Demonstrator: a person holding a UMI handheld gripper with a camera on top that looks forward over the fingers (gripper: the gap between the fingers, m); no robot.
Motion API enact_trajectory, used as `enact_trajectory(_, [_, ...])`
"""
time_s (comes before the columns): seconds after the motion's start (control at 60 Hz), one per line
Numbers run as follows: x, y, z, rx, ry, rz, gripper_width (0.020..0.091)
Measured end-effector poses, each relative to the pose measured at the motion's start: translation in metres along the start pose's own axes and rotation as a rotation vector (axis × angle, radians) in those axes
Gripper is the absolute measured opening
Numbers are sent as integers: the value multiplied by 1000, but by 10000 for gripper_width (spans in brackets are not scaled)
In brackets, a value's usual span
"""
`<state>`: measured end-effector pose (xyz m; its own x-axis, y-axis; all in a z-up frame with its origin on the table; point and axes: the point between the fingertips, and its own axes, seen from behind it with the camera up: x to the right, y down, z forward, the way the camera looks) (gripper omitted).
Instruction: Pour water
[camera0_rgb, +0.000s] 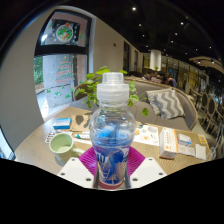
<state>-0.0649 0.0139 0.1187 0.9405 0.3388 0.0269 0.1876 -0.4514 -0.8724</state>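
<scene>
Claw clamped on bottle, both fingers pressing its lower sides, pink pads against the plastic. Bottle upright, clear, white cap on, blue label low down, water visible inside. It sits between the fingers, held above the near edge of the round worktop. Green cup left of the bottle, just beyond the left finger, standing on worktop. Papers and cards spread on the right side. Leafy plant behind the bottle. Sofa with striped cushion further back, poster on wall at left.
</scene>
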Motion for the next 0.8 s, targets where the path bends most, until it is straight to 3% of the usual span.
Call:
enact_trajectory(0.233, [-11,47,29,-5,-59,63,391])
enact_trajectory(0.267, [-10,39,30,51,-55,70,393])
enact_trajectory(0.45, [-7,40,31,84,-40,85,451])
enact_trajectory(0.5, [-8,43,31,68,-35,92,485])
enact_trajectory(0.567, [-13,59,33,-10,-44,121,554])
enact_trajectory(0.667, [-7,73,21,-87,10,145,870])
enact_trajectory(0.8, [-13,68,-20,-121,41,159,857])
